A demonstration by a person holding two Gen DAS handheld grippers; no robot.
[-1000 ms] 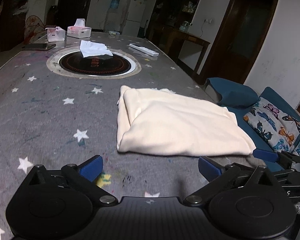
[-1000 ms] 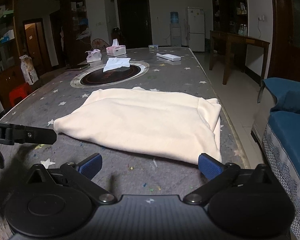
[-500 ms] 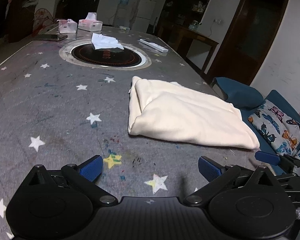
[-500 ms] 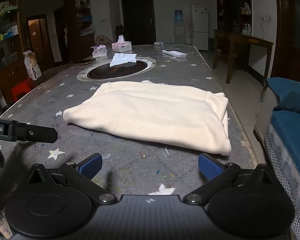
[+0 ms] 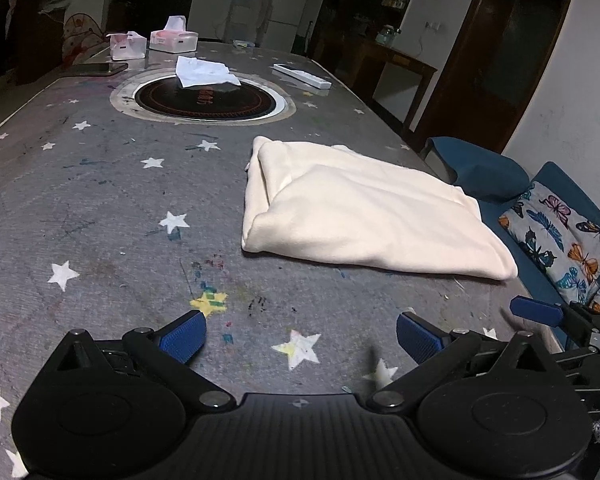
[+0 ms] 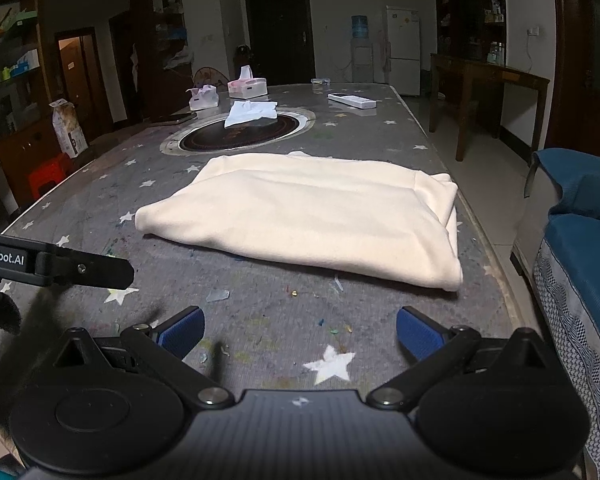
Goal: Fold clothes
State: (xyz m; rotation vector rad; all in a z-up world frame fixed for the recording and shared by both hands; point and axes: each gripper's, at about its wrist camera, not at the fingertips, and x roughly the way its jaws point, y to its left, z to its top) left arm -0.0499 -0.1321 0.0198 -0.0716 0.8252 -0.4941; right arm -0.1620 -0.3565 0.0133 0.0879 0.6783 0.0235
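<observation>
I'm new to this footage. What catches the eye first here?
The folded cream garment lies flat near the table's right edge, on a grey star-print tablecloth. Beyond it, a white tissue lies on the round black cooktop. The left gripper and right gripper are open and empty.
</observation>
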